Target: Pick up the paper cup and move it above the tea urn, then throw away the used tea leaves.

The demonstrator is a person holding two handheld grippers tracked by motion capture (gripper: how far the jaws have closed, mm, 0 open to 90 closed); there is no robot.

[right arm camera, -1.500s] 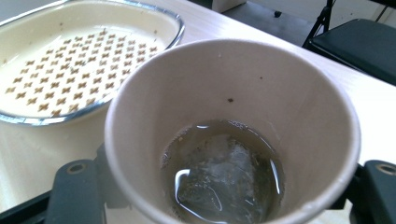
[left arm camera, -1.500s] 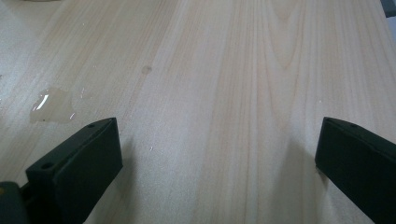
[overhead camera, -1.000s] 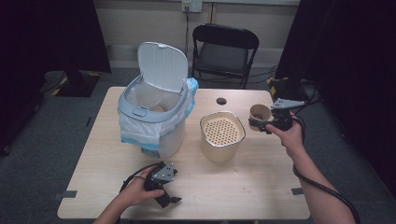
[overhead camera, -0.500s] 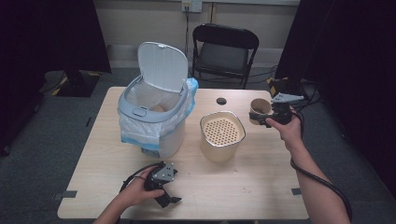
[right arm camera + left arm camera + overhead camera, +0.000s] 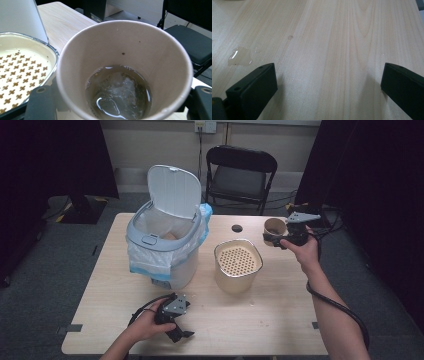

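Wooden table (image 5: 280, 320); right tool (image 5: 274, 239) grasps paper cup (image 5: 274, 227) of murky liquid; left tool (image 5: 181, 332) released.

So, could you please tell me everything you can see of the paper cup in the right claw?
The paper cup is a plain light-brown cup with a rolled rim and no lid, and it looks like thin card. It is held about upright, tipped slightly, above the table's far right part, next to the perforated strainer container. The right claw is shut on its sides, one jaw on each side. Inside, a shallow pool of murky brownish liquid covers a pale soaked lump, perhaps a tea bag. A few dark specks dot the inner wall.
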